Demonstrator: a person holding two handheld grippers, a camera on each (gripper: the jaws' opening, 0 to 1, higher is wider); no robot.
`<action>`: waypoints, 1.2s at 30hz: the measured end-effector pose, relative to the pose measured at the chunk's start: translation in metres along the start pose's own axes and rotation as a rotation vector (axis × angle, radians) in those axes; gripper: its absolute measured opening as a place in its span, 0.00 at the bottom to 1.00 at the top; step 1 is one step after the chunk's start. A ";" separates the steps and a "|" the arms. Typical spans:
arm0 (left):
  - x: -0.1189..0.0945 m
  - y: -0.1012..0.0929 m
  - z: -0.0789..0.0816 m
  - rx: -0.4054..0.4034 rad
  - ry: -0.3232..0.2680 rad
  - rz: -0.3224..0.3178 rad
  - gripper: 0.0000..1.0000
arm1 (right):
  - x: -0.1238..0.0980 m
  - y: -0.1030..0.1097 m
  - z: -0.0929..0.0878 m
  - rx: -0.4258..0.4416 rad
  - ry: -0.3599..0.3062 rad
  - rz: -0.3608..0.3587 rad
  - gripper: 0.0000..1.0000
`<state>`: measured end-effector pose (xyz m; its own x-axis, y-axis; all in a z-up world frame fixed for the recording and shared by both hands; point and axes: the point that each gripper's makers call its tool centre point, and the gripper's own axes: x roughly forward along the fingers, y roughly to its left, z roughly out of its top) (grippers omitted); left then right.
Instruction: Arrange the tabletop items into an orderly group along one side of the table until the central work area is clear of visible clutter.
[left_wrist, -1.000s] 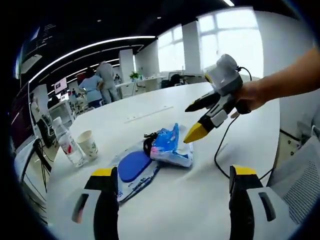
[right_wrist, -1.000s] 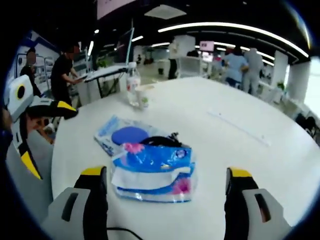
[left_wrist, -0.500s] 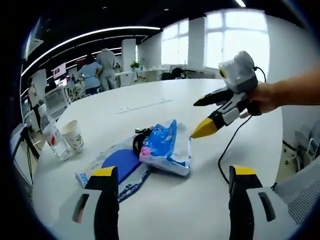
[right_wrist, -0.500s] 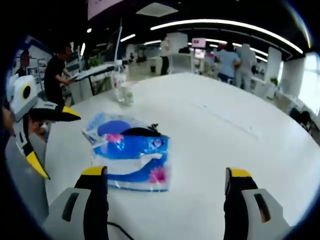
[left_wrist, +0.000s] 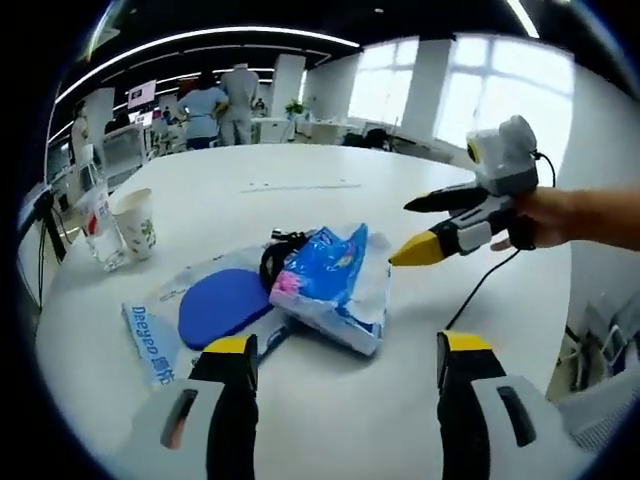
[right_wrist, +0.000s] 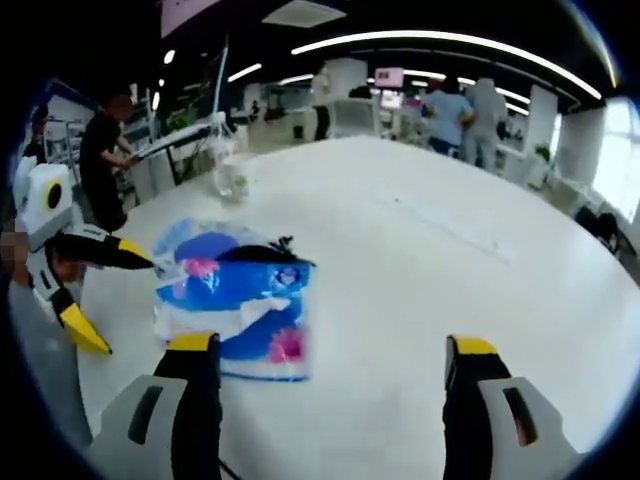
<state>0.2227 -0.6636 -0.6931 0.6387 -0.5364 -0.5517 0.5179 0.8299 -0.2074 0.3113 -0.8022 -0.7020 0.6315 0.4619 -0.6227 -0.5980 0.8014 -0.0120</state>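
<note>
Both grippers have swung nearer the blue tissue pack, left gripper and right gripper each with jaws spread and empty. It lies mid-table on a flat blue pouch (a black cord just behind); bottle and paper cup stand well apart.

Little can be read here. On the flat clear bag holding a blue pad, in the left gripper view, blue capital letters run along its near edge — they look like "DEEPER" or a similar word, seen sideways and too blurred to be sure of. The blue tissue pack bears pink flowers and some print, but none of it is legible in either view. The bottle has a red-and-white label and the paper cup a green pattern — no words can be made out on them. Screens hanging far back glow pink-white, their content unreadable.
</note>
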 end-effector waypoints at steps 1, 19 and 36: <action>0.002 0.000 -0.001 -0.014 0.004 0.004 0.73 | 0.001 0.000 -0.001 -0.001 0.003 0.000 0.90; 0.021 0.008 -0.012 -0.160 0.065 0.111 0.66 | 0.000 -0.015 -0.012 0.088 0.000 -0.034 0.84; 0.032 0.012 -0.017 -0.194 0.120 0.169 0.56 | 0.008 -0.016 -0.013 0.111 0.016 -0.037 0.77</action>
<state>0.2398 -0.6681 -0.7265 0.6290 -0.3753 -0.6809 0.2837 0.9262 -0.2484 0.3199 -0.8162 -0.7172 0.6439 0.4256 -0.6358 -0.5155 0.8554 0.0505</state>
